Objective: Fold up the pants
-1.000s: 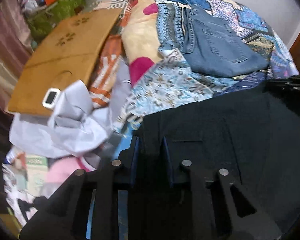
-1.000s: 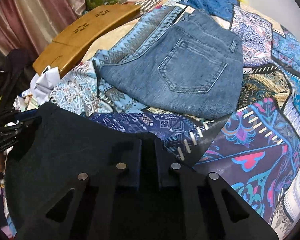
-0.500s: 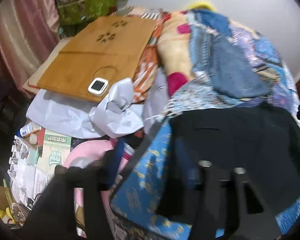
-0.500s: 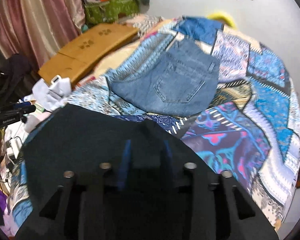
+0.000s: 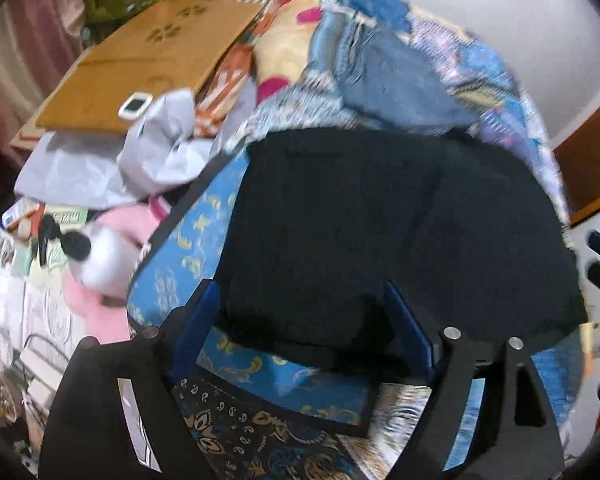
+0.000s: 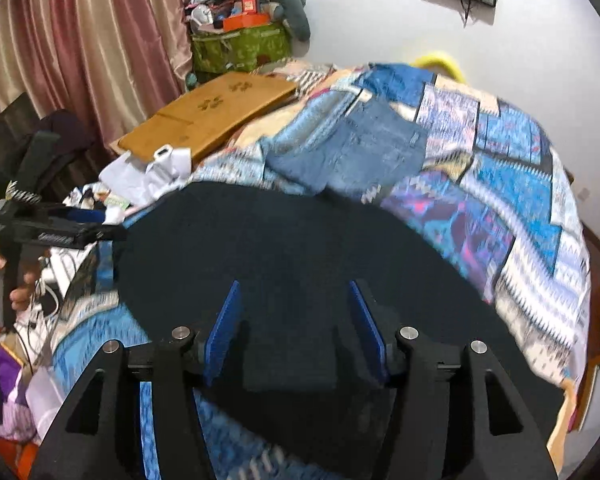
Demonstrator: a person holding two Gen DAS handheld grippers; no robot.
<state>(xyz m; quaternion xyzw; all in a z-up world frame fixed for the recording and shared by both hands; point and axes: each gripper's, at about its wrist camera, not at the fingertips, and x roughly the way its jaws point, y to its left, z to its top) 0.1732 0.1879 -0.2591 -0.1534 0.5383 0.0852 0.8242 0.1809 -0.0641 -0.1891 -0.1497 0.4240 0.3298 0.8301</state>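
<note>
the left gripper (image 5: 300,320) has its jaws spreading apart, blue pads clear of the cloth. the right gripper (image 6: 296,320) is opening too, nothing pinched. beneath both lie the black pants (image 5: 400,220), folded flat at the near edge of the bed (image 6: 520,208). folded jeans (image 6: 352,152) sit farther back, a wooden board (image 5: 148,52) to the left.

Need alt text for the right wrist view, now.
Right gripper, jaws opening, hangs over folded black pants on a patterned quilt. Folded jeans lie beyond; the left gripper is at left.
</note>
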